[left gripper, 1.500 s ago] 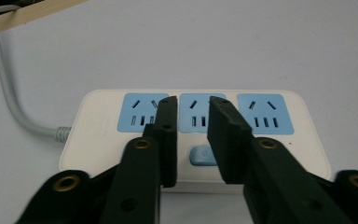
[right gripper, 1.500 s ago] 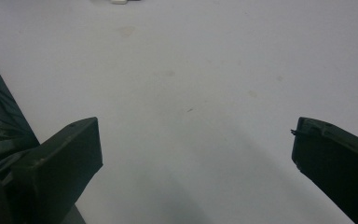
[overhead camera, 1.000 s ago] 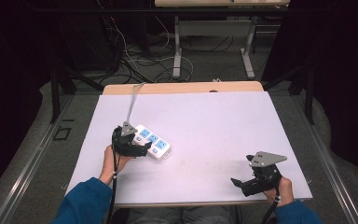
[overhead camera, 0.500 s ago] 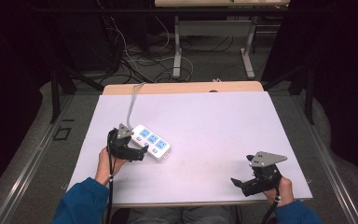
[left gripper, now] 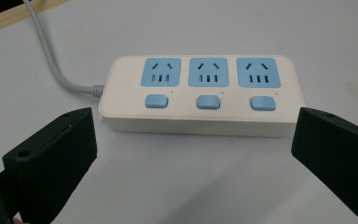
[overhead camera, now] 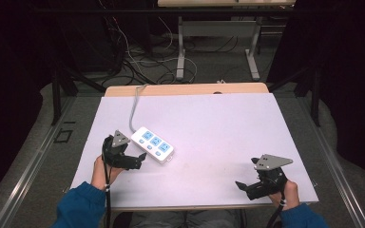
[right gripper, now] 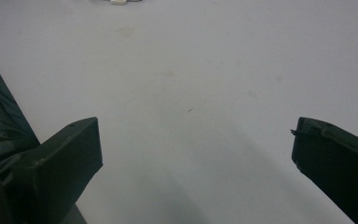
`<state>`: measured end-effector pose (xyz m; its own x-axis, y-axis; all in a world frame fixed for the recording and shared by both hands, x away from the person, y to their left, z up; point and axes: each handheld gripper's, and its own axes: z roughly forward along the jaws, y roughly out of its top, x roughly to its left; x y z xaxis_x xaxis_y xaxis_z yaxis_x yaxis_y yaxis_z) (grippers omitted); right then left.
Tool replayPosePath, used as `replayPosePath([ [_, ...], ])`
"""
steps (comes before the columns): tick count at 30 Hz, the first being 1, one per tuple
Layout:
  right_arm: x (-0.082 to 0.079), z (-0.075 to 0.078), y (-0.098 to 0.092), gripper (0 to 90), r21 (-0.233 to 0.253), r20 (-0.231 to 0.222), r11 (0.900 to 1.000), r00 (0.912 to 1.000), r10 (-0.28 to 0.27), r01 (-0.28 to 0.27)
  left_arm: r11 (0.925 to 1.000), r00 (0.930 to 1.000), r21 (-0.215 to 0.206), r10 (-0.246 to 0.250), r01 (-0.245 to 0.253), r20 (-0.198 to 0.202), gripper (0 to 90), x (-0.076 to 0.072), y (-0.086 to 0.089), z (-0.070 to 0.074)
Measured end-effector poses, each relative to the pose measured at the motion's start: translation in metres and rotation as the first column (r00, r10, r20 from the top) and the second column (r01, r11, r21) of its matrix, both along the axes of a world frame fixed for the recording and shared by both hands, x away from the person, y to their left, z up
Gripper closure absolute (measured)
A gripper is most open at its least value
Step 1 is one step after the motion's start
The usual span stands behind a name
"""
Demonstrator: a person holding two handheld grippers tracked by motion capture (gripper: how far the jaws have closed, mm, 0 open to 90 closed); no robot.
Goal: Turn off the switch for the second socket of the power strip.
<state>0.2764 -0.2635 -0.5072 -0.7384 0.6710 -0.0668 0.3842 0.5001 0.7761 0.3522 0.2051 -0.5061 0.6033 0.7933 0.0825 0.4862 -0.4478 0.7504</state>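
To take the power strip (overhead camera: 152,144) cleanly, ease the left gripper (overhead camera: 135,161) forward low over the white table (overhead camera: 218,123), jaws held wide apart and empty as now. Lies flat on the left half of the table, just ahead of that gripper and not touched, three blue sockets (left gripper: 207,72) and three blue switches (left gripper: 208,101) facing up, grey cord (overhead camera: 134,107) trailing from one short end toward the table's back edge.

Seen along the left gripper view, sits broadside between the two jaw tips and slightly beyond them, so spans nearly the whole gap. Judging from that, better not to close across the length: looks too long for a sure bite. Turn the hand so that the jaws meet the two long side walls instead, or come at the free short end, away from the cord. Keep the pads off the switches while closing. Go down until the tips nearly brush the table, then close slowly and squarely on the white walls, below the rounded top edge, lest the smooth casing squirt out. Mind the cord's pull; likely to swing the strip once lifted.

Leave the right gripper (overhead camera: 247,186) where it rests, near the front right edge, well apart from the strip, jaws likewise spread with nothing between them but bare table.
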Motion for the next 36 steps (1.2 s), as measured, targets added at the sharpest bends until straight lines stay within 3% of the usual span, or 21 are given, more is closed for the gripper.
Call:
replayPosePath([
  [18, 0.000, 0.000, 0.000, 0.9, -0.002, -0.002, 1.000, 1.0000, -0.002, 0.002, 1.0000, 0.9999, -0.006, -0.006, 0.006, -0.015, 0.0, -0.033, 0.026, 0.000],
  [36, 0.000, -0.001, 0.001, 0.9, -0.002, 0.003, 1.000, 1.0000, -0.001, 0.001, 0.9998, 0.9997, -0.003, -0.017, 0.017, -0.018, 0.1, -0.053, 0.039, -0.006],
])
